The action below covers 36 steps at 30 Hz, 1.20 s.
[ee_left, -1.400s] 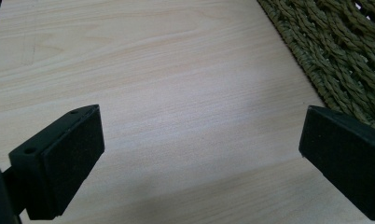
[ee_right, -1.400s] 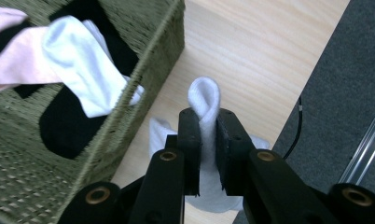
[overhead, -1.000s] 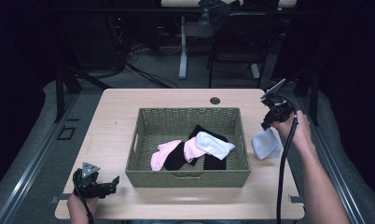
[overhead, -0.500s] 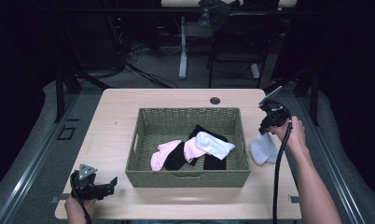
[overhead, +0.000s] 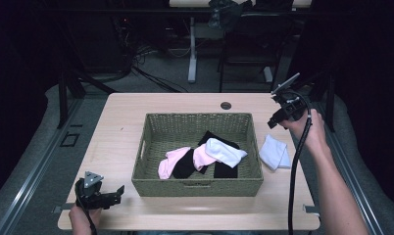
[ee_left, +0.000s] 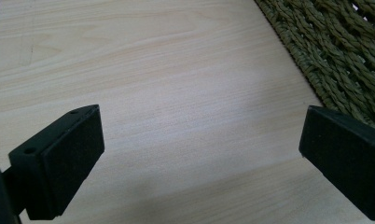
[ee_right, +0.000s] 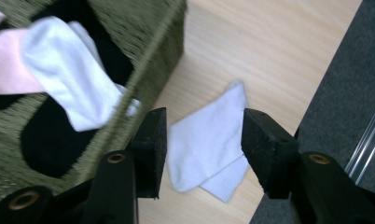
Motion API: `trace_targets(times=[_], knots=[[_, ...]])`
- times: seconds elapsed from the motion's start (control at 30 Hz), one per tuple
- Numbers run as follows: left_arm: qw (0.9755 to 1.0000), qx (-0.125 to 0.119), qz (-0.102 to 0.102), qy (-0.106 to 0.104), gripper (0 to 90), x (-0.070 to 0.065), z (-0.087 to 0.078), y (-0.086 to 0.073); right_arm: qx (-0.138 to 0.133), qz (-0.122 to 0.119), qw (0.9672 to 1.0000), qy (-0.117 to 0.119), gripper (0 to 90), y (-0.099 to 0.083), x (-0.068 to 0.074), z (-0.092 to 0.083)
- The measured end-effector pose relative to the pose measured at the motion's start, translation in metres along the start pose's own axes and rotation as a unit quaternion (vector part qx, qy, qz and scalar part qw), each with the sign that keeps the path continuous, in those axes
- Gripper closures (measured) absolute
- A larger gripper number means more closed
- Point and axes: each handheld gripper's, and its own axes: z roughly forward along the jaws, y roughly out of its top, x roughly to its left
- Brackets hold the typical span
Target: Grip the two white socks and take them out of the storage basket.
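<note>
Since the earlier frame our right gripper [overhead: 275, 121] has risen off the white sock [overhead: 275, 152], jaws just opening, nothing between them. High view: that sock lies on the desk [overhead: 136, 110], just right of the basket [overhead: 197, 186], nearest our right hand; one white, one pink, one black sock lie inside. Left gripper view: jaws wide, empty. Right gripper view: the sock [ee_right: 209, 137] lies below half-open jaws, long axis diagonal.
</note>
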Motion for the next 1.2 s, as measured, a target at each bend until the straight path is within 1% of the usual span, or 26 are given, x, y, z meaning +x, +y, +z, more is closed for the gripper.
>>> trace_targets(times=[0.07,0.1,0.13,0.17,0.2,0.23,0.27,0.4,0.43,0.47,0.5,0.53,0.57,0.6,0.63,0.67,0.7,0.73,0.87,0.9,0.97,1.03,1.07,1.13,1.17,1.2], knots=[[1.0,0.0,0.0,0.0,0.0,0.0,0.0,0.0,-0.008,-0.009,0.9999,0.003,44.7,0.005,0.007,-0.009],[1.0,0.0,0.0,0.0,0.0,0.0,0.0,0.0,-0.016,-0.02,0.9997,0.003,41.4,0.01,0.017,-0.018],[1.0,0.0,0.0,0.0,0.0,0.0,0.0,0.0,-0.016,-0.02,0.9997,0.003,41.4,0.01,0.017,-0.018],[1.0,-0.001,-0.001,0.0,0.0,0.0,0.0,0.0,-0.025,-0.031,0.9992,0.006,37.6,0.015,0.026,-0.024],[1.0,-0.001,-0.001,0.0,0.0,0.0,0.0,0.0,-0.027,-0.035,0.999,0.009,36.2,0.018,0.031,-0.027],[1.0,-0.001,-0.001,0.0,0.0,0.0,0.0,0.0,-0.027,-0.035,0.999,0.009,36.2,0.018,0.031,-0.027],[1.0,-0.001,-0.001,0.0,0.0,0.0,0.0,0.0,-0.03,-0.046,0.9984,0.015,33.1,0.024,0.041,-0.031],[1.0,-0.001,0.0,-0.001,0.0,0.0,0.0,0.0,-0.038,-0.073,0.9962,0.029,29.8,0.034,0.061,-0.032],[1.0,-0.001,0.0,-0.001,0.0,0.0,0.0,0.0,-0.038,-0.073,0.9962,0.029,29.8,0.034,0.061,-0.032],[1.0,0.0,0.0,-0.001,0.0,0.0,0.0,0.0,-0.044,-0.081,0.9951,0.033,29.1,0.037,0.067,-0.031],[1.0,0.001,0.001,0.0,0.0,0.0,0.0,0.0,-0.045,-0.088,0.9943,0.04,28.3,0.04,0.074,-0.03],[1.0,0.003,0.003,-0.001,0.0,0.0,-0.001,0.0,-0.044,-0.097,0.9934,0.042,27.5,0.043,0.079,-0.028],[1.0,0.0,0.002,-0.001,0.0,0.0,0.0,0.0,-0.047,-0.101,0.9927,0.045,26.9,0.045,0.085,-0.026],[1.0,0.0,0.003,-0.001,0.0,0.001,0.0,0.0,-0.044,-0.112,0.9914,0.052,25.3,0.05,0.095,-0.021],[1.0,0.0,0.003,-0.001,0.0,0.001,0.0,0.0,-0.044,-0.112,0.9914,0.052,25.3,0.05,0.095,-0.021],[1.0,0.0,0.003,-0.001,0.0,0.001,-0.001,0.0,-0.048,-0.111,0.9911,0.056,24.0,0.051,0.1,-0.018],[1.0,-0.002,0.002,-0.001,0.0,0.0,-0.001,-0.001,-0.044,-0.117,0.9905,0.058,21.9,0.053,0.105,-0.015],[1.0,-0.003,0.002,-0.001,0.0,0.001,-0.001,-0.001,-0.039,-0.125,0.9894,0.063,21.0,0.057,0.115,-0.007],[1.0,-0.002,0.003,-0.001,0.0,0.001,-0.001,-0.001,-0.025,-0.136,0.988,0.068,18.3,0.062,0.127,0.007],[1.0,-0.003,0.002,-0.001,0.0,0.001,-0.001,-0.001,-0.025,-0.135,0.988,0.07,17.9,0.063,0.13,0.01],[1.0,-0.003,0.002,-0.001,0.0,0.001,-0.001,-0.001,-0.022,-0.138,0.9876,0.071,17.4,0.064,0.132,0.014],[1.0,-0.003,0.002,-0.002,0.0,0.001,-0.001,-0.001,-0.016,-0.14,0.9873,0.073,16.5,0.065,0.135,0.023],[1.0,-0.003,0.002,-0.002,0.0,0.001,-0.001,-0.001,-0.008,-0.143,0.9871,0.072,15.2,0.066,0.137,0.028],[1.0,-0.003,0.002,-0.002,0.0,0.001,-0.001,-0.001,-0.006,-0.143,0.9868,0.076,15.3,0.066,0.139,0.032],[1.0,-0.003,0.002,-0.002,0.0,0.001,-0.001,-0.001,-0.001,-0.143,0.9869,0.075,15.6,0.066,0.142,0.043],[1.0,-0.003,0.002,-0.002,0.0,0.001,-0.001,-0.001,0.001,-0.143,0.9867,0.077,16.0,0.066,0.142,0.047]])
